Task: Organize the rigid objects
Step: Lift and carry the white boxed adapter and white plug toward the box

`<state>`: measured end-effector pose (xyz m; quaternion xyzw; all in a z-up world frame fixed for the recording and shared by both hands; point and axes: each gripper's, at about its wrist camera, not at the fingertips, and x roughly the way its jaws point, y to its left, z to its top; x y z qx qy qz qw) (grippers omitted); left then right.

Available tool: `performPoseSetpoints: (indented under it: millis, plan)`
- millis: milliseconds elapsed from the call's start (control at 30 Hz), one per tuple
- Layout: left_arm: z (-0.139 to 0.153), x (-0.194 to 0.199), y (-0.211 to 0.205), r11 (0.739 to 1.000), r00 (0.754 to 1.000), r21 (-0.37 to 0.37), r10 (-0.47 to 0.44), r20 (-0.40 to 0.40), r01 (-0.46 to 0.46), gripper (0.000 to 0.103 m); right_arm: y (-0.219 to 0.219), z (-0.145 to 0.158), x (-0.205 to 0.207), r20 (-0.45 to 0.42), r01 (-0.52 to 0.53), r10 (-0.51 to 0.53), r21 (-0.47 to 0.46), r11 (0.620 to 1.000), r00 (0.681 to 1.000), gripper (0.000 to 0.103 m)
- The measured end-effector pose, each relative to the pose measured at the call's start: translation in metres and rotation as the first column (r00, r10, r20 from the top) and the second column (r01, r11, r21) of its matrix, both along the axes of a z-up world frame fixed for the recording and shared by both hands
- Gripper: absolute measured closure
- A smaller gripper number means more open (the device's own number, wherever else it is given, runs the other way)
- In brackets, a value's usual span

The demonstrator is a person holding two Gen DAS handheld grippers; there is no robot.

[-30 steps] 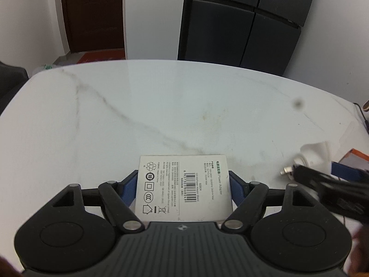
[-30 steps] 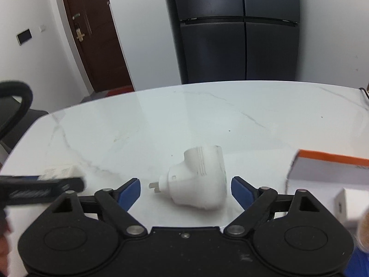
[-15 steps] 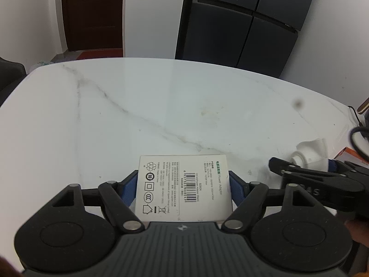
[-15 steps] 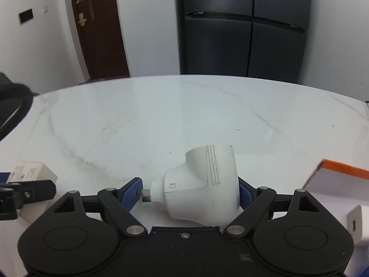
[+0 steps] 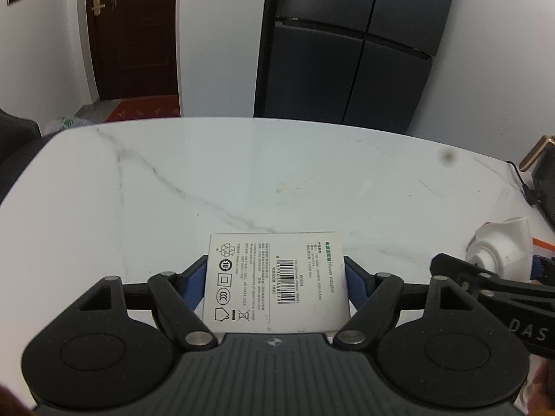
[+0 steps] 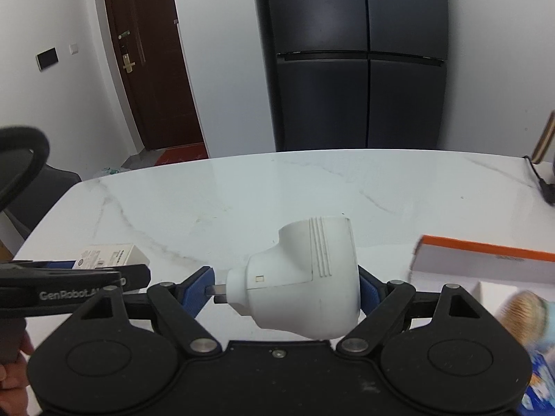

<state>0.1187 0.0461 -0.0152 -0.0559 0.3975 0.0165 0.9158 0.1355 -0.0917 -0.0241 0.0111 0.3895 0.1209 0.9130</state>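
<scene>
In the left wrist view a white power-adapter box (image 5: 277, 277), label side up, sits between the blue pads of my left gripper (image 5: 275, 272), which is shut on its two sides. That box (image 6: 111, 254) and the left gripper (image 6: 74, 282) also appear at the left of the right wrist view. My right gripper (image 6: 284, 286) is shut on a white plug adapter (image 6: 305, 277): one pad presses on its metal prong, the other on its round body, and it hangs just above the marble table (image 6: 242, 194). The same adapter (image 5: 499, 249) appears at the far right of the left wrist view.
An orange-edged white box (image 6: 485, 260) lies at the right, with a blurred blue package (image 6: 534, 329) in front of it. A black cable (image 5: 523, 183) and a dark device lie at the table's right edge. A dark chair (image 6: 38, 183) stands at the left; a black fridge and a brown door stand behind.
My right gripper closed on the plug adapter, which lay on the table, and raised it. My left gripper shifted a little with the box still between its pads.
</scene>
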Motion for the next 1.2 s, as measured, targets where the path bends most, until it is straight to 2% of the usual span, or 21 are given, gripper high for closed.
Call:
performPoseSetpoints:
  millis: [367, 600, 1200]
  plan:
    - [0.031, -0.047, -0.022, 0.999, 1.000, 0.038, 0.002, -0.001, -0.002, 0.024, -0.025, 0.045, -0.058, 0.006, 0.009, -0.009, 0.007, 1.000, 1.000, 0.004]
    - [0.045, -0.077, -0.039, 0.999, 1.000, 0.036, 0.001, -0.001, -0.001, 0.024, -0.036, 0.070, -0.092, 0.018, -0.008, 0.008, 0.028, 1.000, 1.000, 0.004]
    - [0.065, -0.108, -0.090, 0.998, 0.997, 0.047, -0.049, 0.054, 0.046, 0.024, -0.088, 0.100, -0.151, 0.065, 0.037, -0.040, 0.050, 0.998, 0.997, 0.004]
